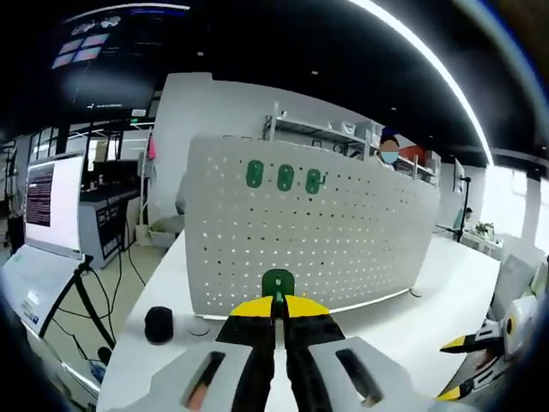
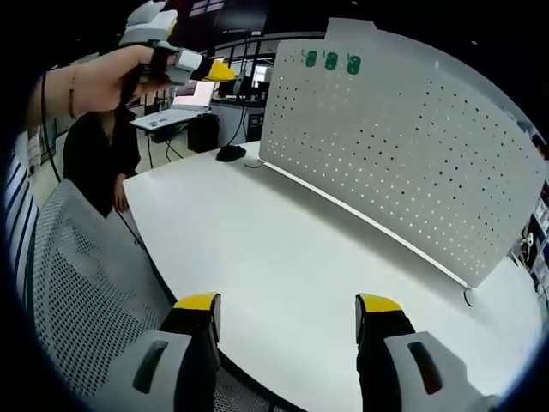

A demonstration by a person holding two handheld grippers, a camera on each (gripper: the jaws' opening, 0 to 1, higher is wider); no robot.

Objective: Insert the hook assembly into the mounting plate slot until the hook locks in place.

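A white perforated mounting plate (image 1: 343, 240) stands upright on the white table (image 1: 412, 335). Three green hooks (image 1: 286, 178) sit in a row near its top left. My left gripper (image 1: 277, 305) is shut on another green hook (image 1: 277, 281), held in front of the plate's lower edge and apart from it. My right gripper (image 1: 455, 369) enters at the lower right, jaws apart. In the right gripper view, the right gripper (image 2: 288, 304) is open over the table's near edge with nothing in it. The plate (image 2: 403, 146) and its green hooks (image 2: 331, 61) lie ahead, and a hand holds the left gripper (image 2: 184, 64) high at the upper left.
A black round object (image 1: 159, 324) lies on the table (image 2: 283, 232) by the plate's left end. A mesh chair back (image 2: 77, 292) is close on the left in the right gripper view, and a person in black (image 2: 99, 154) is beyond it. Desks, a screen (image 1: 51, 202) and shelving fill the room.
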